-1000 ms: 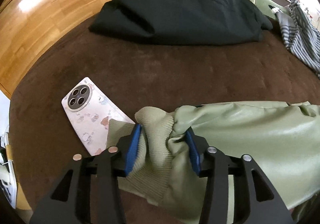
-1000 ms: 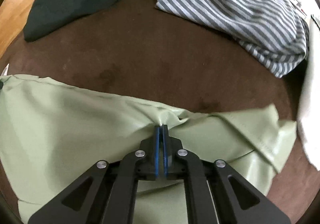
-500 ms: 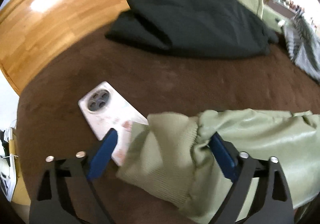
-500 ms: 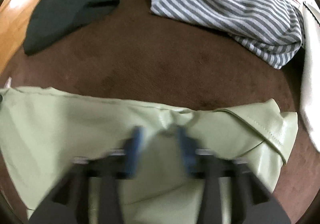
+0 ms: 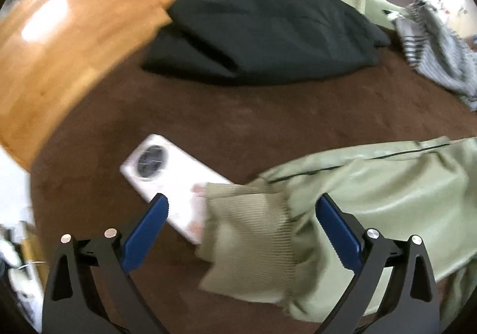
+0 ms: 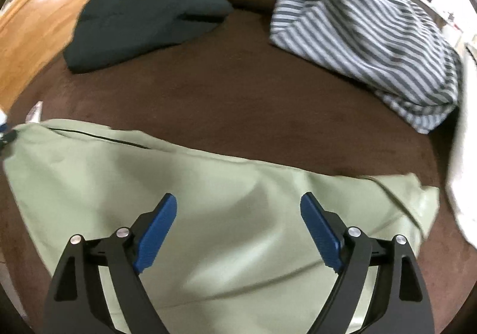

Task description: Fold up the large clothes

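Green jacket (image 6: 226, 191) lies spread across the near part of the brown carpet (image 6: 238, 101), its ribbed cuff (image 5: 253, 241) at the left end, overlapping a white phone (image 5: 167, 182). My left gripper (image 5: 243, 209) hangs above the cuff, fingers spread wide and just opened further; cuff lies between them, untouched by the blue pads (image 5: 146, 232). My right gripper (image 6: 238, 206) hangs over the jacket body, fingers likewise apart and just opened, gripping nothing. Far left sits a folded black garment (image 5: 268, 33); far right, a striped shirt (image 6: 372, 36). Wooden floor (image 5: 68, 45) beyond the carpet's left edge.
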`<state>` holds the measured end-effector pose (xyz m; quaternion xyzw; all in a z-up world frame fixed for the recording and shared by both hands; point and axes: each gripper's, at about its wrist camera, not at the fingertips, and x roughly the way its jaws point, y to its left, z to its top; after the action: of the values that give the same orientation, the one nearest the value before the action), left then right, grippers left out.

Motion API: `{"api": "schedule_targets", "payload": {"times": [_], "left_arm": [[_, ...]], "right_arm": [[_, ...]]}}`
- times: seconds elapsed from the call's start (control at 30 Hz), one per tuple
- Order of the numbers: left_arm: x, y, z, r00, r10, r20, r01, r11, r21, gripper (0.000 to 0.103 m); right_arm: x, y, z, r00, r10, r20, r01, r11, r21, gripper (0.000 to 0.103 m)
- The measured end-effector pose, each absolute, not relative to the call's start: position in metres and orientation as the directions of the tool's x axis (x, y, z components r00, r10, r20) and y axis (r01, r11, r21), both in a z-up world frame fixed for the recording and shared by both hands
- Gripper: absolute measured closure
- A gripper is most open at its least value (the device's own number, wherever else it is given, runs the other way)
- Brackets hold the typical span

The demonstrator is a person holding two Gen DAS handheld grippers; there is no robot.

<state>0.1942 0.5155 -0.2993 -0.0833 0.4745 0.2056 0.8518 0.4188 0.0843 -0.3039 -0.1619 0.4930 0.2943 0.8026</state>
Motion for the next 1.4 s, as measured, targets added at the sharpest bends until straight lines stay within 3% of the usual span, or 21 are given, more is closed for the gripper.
{"api": "schedule_targets", "payload": {"times": [0.07,0.17,0.33,0.6,0.9,1.1,1.23,1.4], "left_arm": [[0.196,0.519,-0.300,0.488,0.193,-0.851,-0.405,0.914,-0.024,0.007],[0.195,0.512,-0.292,0.517,0.175,-0.838,-0.359,0.933,-0.026,0.007],[0.179,0.504,-0.274,0.530,0.260,-0.807,-0.387,0.921,0.042,0.007],[0.132,0.486,-0.243,0.588,0.202,-0.783,-0.396,0.916,-0.060,0.007],[0.084,0.403,-0.214,0.606,0.053,-0.794,-0.201,0.976,-0.088,0.007],[0.063,0.346,-0.212,0.602,-0.132,-0.787,-0.085,0.970,-0.227,0.007],[0.048,0.306,-0.223,0.584,-0.177,-0.792,-0.024,0.972,-0.235,0.007],[0.036,0.266,-0.239,0.551,-0.189,-0.813,0.011,0.976,-0.219,0.007]], "right_arm": [[0.412,0.099,-0.301,0.318,0.351,-0.881,-0.655,0.753,0.064,0.019],[0.400,0.124,-0.296,0.291,0.393,-0.872,-0.694,0.714,0.089,0.018],[0.381,0.169,-0.290,0.231,0.463,-0.856,-0.749,0.646,0.147,0.018],[0.338,0.178,-0.261,0.227,0.544,-0.808,-0.707,0.663,0.248,0.018],[0.239,0.112,-0.208,0.320,0.471,-0.822,-0.614,0.764,0.199,0.018],[0.140,0.071,-0.182,0.353,0.414,-0.839,-0.574,0.804,0.155,0.018],[0.076,0.051,-0.186,0.343,0.386,-0.856,-0.535,0.830,0.159,0.018],[0.003,0.012,-0.218,0.269,0.388,-0.882,-0.362,0.889,0.281,0.018]]}}
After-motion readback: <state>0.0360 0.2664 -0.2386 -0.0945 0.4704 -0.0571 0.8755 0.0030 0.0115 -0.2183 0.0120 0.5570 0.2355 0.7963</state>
